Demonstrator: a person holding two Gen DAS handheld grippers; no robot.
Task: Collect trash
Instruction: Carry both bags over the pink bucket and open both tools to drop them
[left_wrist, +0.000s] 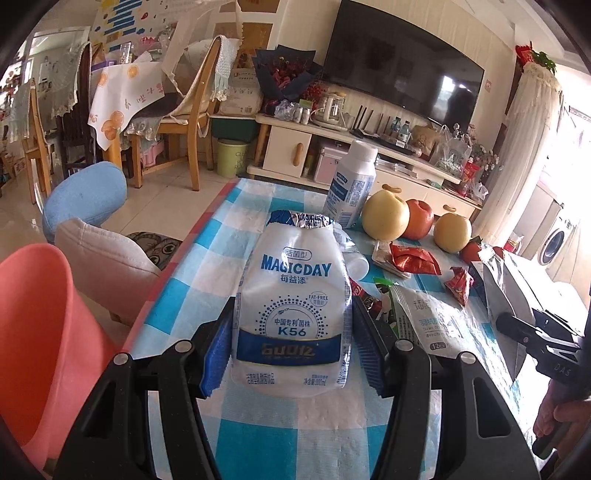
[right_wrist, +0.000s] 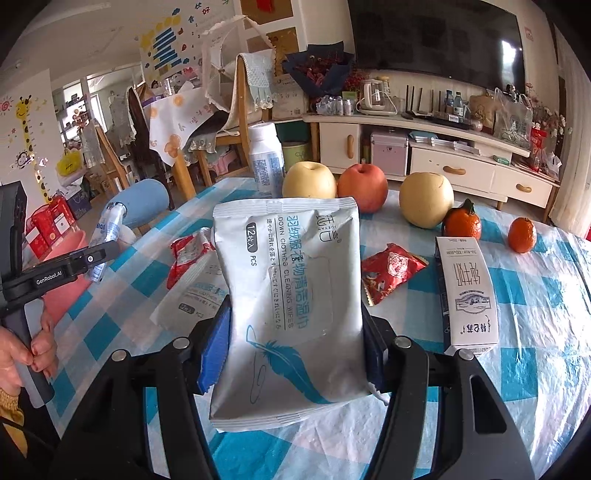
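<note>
My left gripper (left_wrist: 293, 314) is shut on a squashed white MAGICDAY drink bottle (left_wrist: 295, 266) with a torn foil lid, held just above the checked tablecloth (left_wrist: 207, 258). My right gripper (right_wrist: 294, 314) is shut on a white pack of cleaning wipes (right_wrist: 288, 240), also lifted off the cloth. Red candy wrappers (right_wrist: 391, 267) (right_wrist: 186, 254), a second wipes pack (right_wrist: 192, 295) and a milk carton (right_wrist: 469, 291) lie on the table. A pink bin (left_wrist: 40, 332) stands beside the table's left edge.
Two pears (right_wrist: 309, 181), an apple (right_wrist: 362, 186) and two tangerines (right_wrist: 461, 223) sit at the table's far side beside an upright white bottle (left_wrist: 351, 184). A blue stool (left_wrist: 85, 199) and a beige stool (left_wrist: 107, 266) stand to the left. A person's hand (right_wrist: 22, 350) holds the left gripper's handle.
</note>
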